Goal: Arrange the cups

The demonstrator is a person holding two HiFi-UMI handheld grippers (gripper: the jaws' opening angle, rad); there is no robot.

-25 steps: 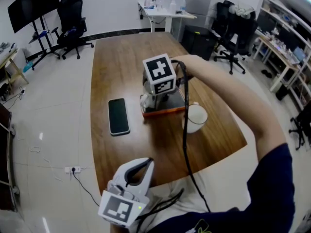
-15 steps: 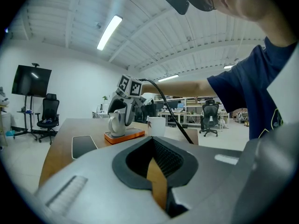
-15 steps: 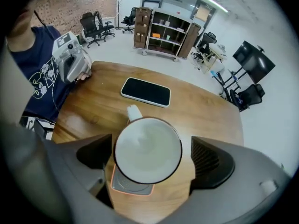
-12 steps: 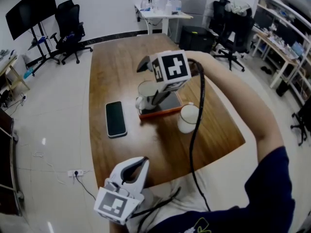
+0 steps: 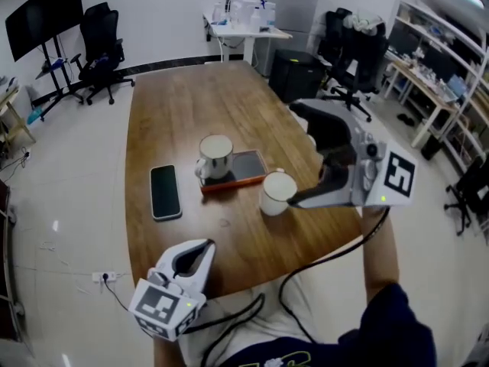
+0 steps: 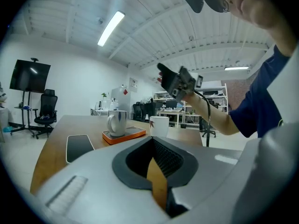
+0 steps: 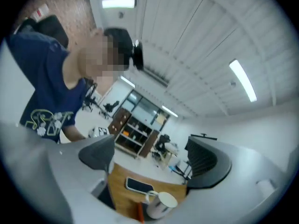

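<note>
A grey mug (image 5: 215,156) stands upright on an orange-edged flat pad (image 5: 243,170) in the middle of the wooden table (image 5: 176,105). A white cup (image 5: 276,193) stands on the table just right of the pad. My right gripper (image 5: 296,155) is raised to the right of both cups, apart from them. Its jaws are wide and closing, with nothing between them. In the right gripper view the mug (image 7: 159,204) lies below the spread jaws of my right gripper (image 7: 149,157). My left gripper (image 5: 203,246) rests shut at the table's near edge, pointing at the mug (image 6: 117,122) and the white cup (image 6: 159,126).
A black phone (image 5: 165,192) lies face up left of the pad. Office chairs (image 5: 103,37) stand beyond the far end of the table, with a white desk (image 5: 244,29) and shelves (image 5: 443,75) along the right. The right gripper's cable (image 5: 328,258) hangs past the table's near right edge.
My right gripper has come off the mug on the pad, risen and swung out to the right, turning level. The mug stays on the pad. The left gripper has hardly moved.
</note>
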